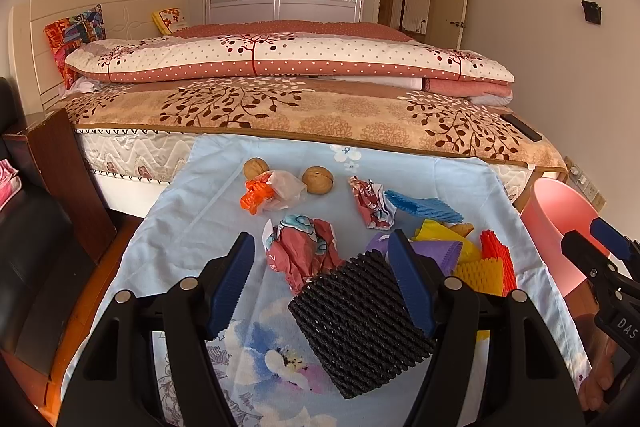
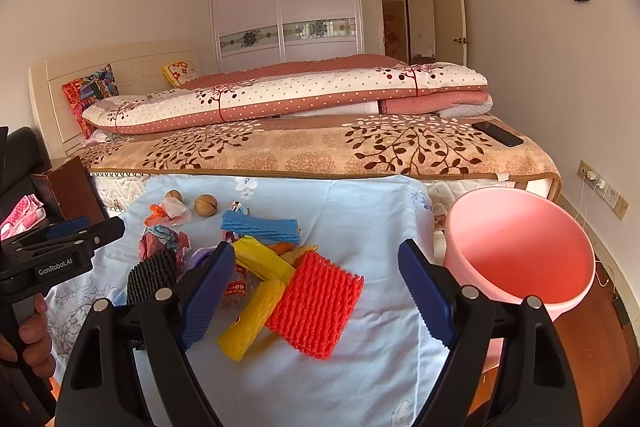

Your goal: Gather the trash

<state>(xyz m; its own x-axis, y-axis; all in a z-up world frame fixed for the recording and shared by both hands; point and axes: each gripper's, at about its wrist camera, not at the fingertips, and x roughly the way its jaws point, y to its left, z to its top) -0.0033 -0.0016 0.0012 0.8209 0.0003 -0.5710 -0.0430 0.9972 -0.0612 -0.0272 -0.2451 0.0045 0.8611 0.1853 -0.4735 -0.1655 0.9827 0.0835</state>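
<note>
Trash on blue floral cloth (image 2: pixel 360 211) over table | left hand-held gripper (image 1: pixel 320 279) spread, black foam net sleeve (image 1: pixel 360 323) between pads, contact unclear | right hand-held gripper (image 2: pixel 316 291) spread, unladen, above red foam net (image 2: pixel 316 307) | pink plastic bucket (image 2: pixel 520 251) right, base hidden | purple wrapper (image 1: pixel 436 253) half-covered

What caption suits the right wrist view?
Open right gripper above red foam net, pink bin alongside.

Black handheld grippers, blue ribbed jaws

Left gripper (image 1: pixel 320 279) and right gripper (image 2: pixel 316 291): matte black frames, round silver screws, ridged blue pads (image 2: pixel 208 291); white "GenRobot.AI" lettering on one side.
</note>
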